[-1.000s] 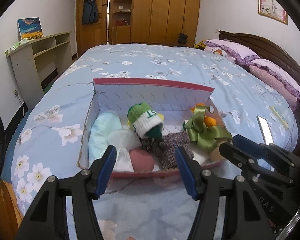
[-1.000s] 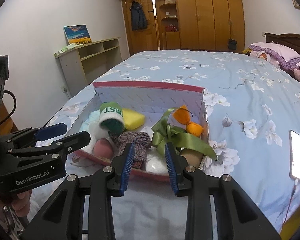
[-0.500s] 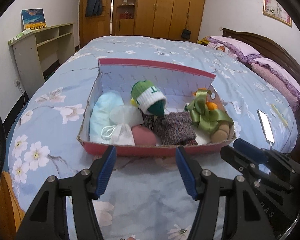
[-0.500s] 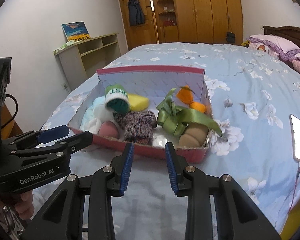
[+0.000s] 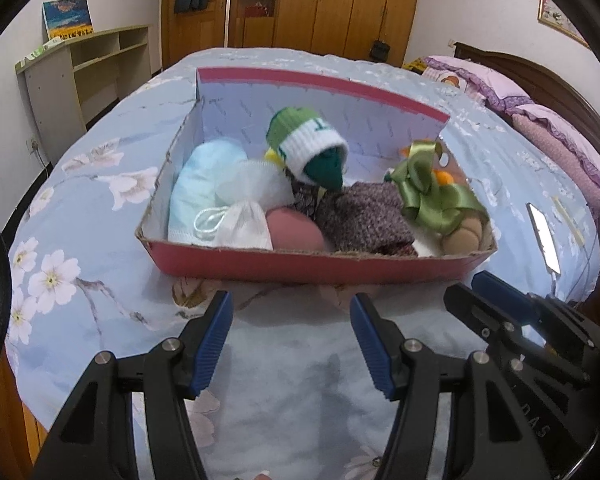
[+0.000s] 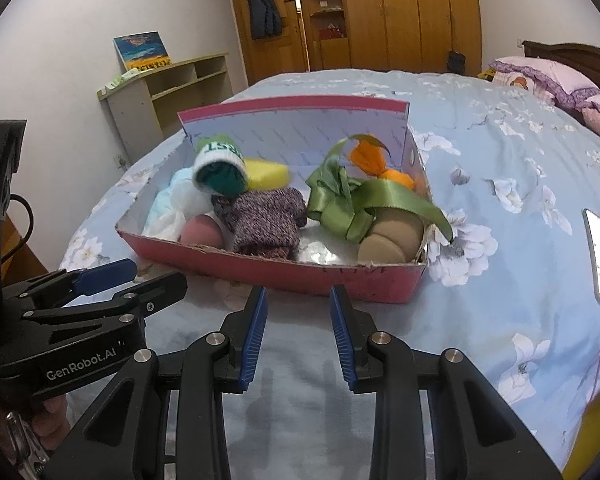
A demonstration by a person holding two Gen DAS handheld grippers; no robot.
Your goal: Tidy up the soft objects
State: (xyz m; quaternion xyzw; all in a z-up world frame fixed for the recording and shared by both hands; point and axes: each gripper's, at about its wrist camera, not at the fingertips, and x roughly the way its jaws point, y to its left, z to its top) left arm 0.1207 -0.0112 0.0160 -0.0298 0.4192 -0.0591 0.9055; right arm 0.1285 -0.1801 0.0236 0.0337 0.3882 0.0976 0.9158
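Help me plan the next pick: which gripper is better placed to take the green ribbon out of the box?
Probably the right gripper. The green ribbon lies at the box's right end, nearly straight ahead of its open, empty jaws. The left gripper faces the box's middle, with the ribbon off to its right.

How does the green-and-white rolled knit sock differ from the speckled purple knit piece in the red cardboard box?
The green-and-white rolled knit sock is a tight roll propped up on other items; the speckled purple knit piece lies flatter and spread out. The sock has bold colour bands with lettering; the purple piece is mottled. Both are knitted and sit in the red cardboard box.
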